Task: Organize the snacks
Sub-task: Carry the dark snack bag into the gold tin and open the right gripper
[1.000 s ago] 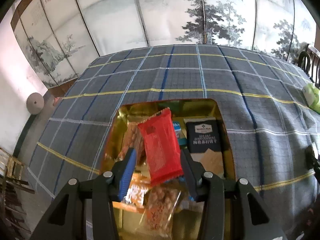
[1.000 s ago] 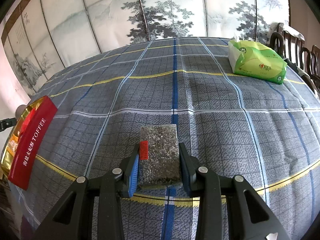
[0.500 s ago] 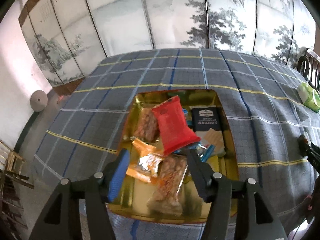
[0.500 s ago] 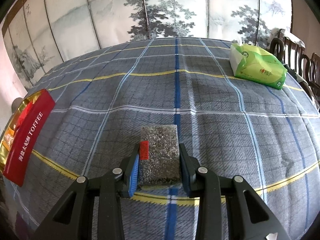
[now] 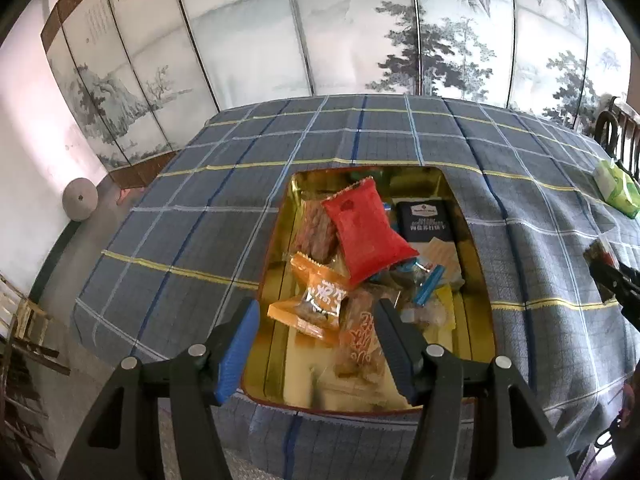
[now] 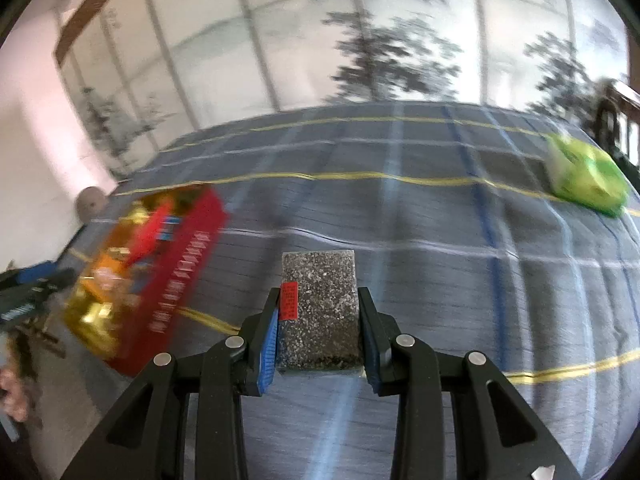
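- right gripper (image 6: 318,320) clamping speckled grey snack bar (image 6: 319,292) at its near half, carrying it above the tablecloth (image 6: 400,216); bar looking light, stiff, flat-sided; side grip suiting it
- left gripper (image 5: 314,340) hanging apart, empty, over the gold tin (image 5: 478,280); its jaws have just been opening; red packet (image 5: 366,232) lying inside, near the far edge

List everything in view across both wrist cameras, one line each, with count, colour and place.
tin: 1, gold inside, red outside, on the tablecloth
red packet: 1, red, lying on top of the snacks in the tin
orange packet: 1, orange, in the tin
dark box: 1, dark blue, in the tin
tablecloth: 1, grey-blue plaid
green pack: 1, green, far right on the tablecloth
folding screen: 1, pale, painted trees, behind
speckled block: 1, grey-black, red label
left gripper: open, above the tin
right gripper: shut on the speckled block
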`<state>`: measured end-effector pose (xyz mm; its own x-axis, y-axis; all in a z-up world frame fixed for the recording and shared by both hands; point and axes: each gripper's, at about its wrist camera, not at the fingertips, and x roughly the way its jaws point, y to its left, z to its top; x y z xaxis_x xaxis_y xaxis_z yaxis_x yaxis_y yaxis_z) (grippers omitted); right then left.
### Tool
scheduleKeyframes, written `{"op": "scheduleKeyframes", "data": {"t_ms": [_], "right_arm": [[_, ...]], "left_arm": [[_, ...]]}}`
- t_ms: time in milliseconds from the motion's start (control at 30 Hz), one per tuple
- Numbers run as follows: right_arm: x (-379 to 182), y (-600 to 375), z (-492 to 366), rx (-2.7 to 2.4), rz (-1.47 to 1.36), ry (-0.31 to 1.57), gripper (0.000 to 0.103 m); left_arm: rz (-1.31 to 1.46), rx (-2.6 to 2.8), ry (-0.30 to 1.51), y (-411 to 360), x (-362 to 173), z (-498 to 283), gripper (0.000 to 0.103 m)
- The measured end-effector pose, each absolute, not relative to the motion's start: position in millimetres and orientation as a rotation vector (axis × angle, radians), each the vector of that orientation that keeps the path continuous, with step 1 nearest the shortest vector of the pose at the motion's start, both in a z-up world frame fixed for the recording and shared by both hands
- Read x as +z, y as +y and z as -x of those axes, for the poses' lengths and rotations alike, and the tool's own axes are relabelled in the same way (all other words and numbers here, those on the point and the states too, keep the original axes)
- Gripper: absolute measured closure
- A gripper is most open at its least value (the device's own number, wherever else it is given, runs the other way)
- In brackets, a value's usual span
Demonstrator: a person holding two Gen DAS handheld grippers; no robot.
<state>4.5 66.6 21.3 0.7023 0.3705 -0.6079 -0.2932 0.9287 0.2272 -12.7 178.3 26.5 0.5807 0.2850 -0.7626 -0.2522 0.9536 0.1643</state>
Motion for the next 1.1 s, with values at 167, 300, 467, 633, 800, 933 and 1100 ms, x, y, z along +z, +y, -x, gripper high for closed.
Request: {"op": "scheduleKeyframes", "data": {"t_ms": [167,300,467,633,800,933,1100], "right_arm": [[46,112,6,0.498,-0.099,0.679,0.071],[57,143,8,0.581,-0.092,0.679,0.071],[62,181,4,0.645,-0.065,0.689,0.071],[59,210,-2,0.676,-0.046,0.715,0.071],[52,229,-13,0.695,-0.049,0.754,0.071],[51,244,-23,0.705,-0.051,0.772,0.071],[50,264,-29,0.714,-0.056,0.784,0.071]], "left_arm": [[-0.035,0.315,0.901,184,25,17,0.042],[-0.023,0.315,0.906,190,24,21,0.042],[-0.002,0.329,0.905,203,23,27,0.042],[0.018,0.346,0.904,216,22,32,0.042],[0.042,0.36,0.91,229,18,36,0.042],[0.065,0.367,0.918,239,14,37,0.042],[0.067,0.367,0.923,245,11,37,0.042]]}}
